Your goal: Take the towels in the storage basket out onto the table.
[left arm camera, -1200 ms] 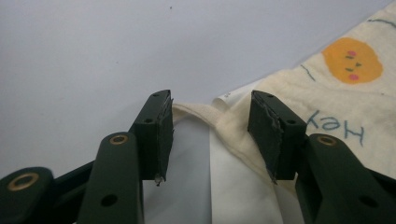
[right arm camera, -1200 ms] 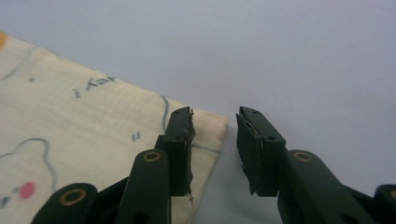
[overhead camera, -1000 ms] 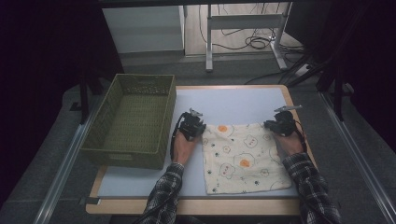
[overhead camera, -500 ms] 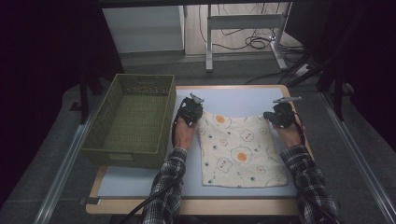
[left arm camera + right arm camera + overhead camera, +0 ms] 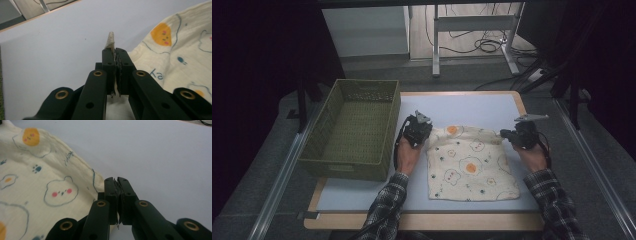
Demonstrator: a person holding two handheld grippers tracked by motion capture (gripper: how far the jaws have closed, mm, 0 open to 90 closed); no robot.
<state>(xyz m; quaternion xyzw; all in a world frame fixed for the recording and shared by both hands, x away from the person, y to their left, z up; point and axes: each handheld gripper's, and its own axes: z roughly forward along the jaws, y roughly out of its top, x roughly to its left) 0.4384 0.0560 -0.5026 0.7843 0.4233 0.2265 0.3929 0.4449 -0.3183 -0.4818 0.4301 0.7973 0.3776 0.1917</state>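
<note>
- High view: you look forward and down on the whole desk [image 5: 472,107].
- Gripper views: you look close along each gripper's jaws; both share the cloth [image 5: 180,50].

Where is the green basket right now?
In the high view the green basket sits on the table's left side, just left of the left gripper and the cloth.

The green basket [image 5: 354,131] stands just left of the left gripper [image 5: 424,131], its tall walls blocking passage that way. Beyond the cloth [image 5: 469,162], the far half of the table [image 5: 472,107] lies bare, and so does the near strip before its front edge
</note>
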